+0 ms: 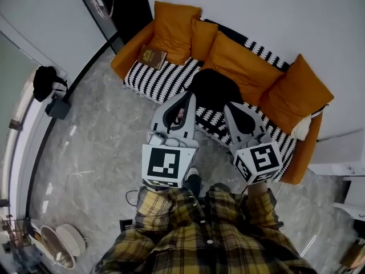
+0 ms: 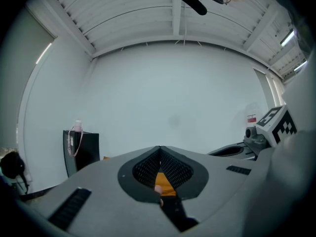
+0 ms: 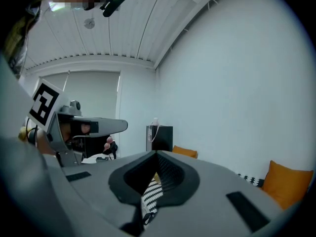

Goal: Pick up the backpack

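Note:
The black backpack (image 1: 212,87) lies on the striped blanket of the orange sofa (image 1: 251,73), in the middle of the head view. My left gripper (image 1: 187,96) is shut and empty, its tip just at the backpack's left edge in that view. My right gripper (image 1: 230,107) is also shut and empty, its tip by the backpack's lower right edge. In the left gripper view the closed jaws (image 2: 159,148) point level at a white wall, with a bit of orange sofa below. Between the right gripper's closed jaws (image 3: 157,154) the striped blanket (image 3: 150,196) shows. The backpack is not visible in either gripper view.
A brown book (image 1: 151,56) lies on the sofa's left end. A black cabinet (image 1: 117,7) stands against the wall left of the sofa. A black bag (image 1: 44,81) hangs at the far left. A white round device (image 1: 60,244) sits on the marble floor at the lower left.

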Demonstrator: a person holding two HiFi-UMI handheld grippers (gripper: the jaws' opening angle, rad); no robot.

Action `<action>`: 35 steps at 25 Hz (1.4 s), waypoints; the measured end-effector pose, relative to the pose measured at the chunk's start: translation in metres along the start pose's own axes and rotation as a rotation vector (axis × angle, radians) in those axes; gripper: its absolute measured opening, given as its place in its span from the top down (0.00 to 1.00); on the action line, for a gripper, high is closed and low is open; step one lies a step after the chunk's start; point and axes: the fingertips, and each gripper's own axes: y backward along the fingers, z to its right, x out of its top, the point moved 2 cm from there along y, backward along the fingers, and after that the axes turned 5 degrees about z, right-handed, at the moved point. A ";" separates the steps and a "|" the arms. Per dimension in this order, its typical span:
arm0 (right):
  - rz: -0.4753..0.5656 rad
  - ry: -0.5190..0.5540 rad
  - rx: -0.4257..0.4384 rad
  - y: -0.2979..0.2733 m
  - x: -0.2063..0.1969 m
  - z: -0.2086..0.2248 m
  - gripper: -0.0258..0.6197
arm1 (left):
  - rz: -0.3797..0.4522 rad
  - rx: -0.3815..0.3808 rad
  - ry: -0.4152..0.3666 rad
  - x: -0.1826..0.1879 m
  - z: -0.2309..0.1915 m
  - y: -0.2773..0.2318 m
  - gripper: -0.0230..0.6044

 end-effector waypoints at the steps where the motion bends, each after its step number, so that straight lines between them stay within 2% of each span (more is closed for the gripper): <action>1: -0.001 -0.002 -0.008 -0.005 0.000 0.000 0.94 | -0.003 0.000 -0.003 -0.002 -0.006 -0.002 0.94; 10: -0.032 -0.035 -0.052 -0.025 -0.011 0.015 0.94 | -0.019 0.002 0.051 -0.016 -0.028 -0.011 0.94; 16: -0.039 -0.048 -0.049 -0.054 -0.022 0.030 0.94 | -0.011 0.009 0.061 -0.022 -0.047 -0.040 0.94; 22: -0.047 -0.045 -0.058 -0.102 -0.025 0.072 0.94 | -0.026 -0.007 0.062 -0.031 -0.067 -0.103 0.94; 30: -0.083 -0.095 -0.120 -0.169 -0.029 0.153 0.94 | -0.066 -0.081 0.057 -0.037 -0.086 -0.217 0.94; 35: -0.095 -0.133 -0.151 -0.193 -0.036 0.188 0.94 | -0.088 -0.158 0.022 -0.041 -0.083 -0.271 0.94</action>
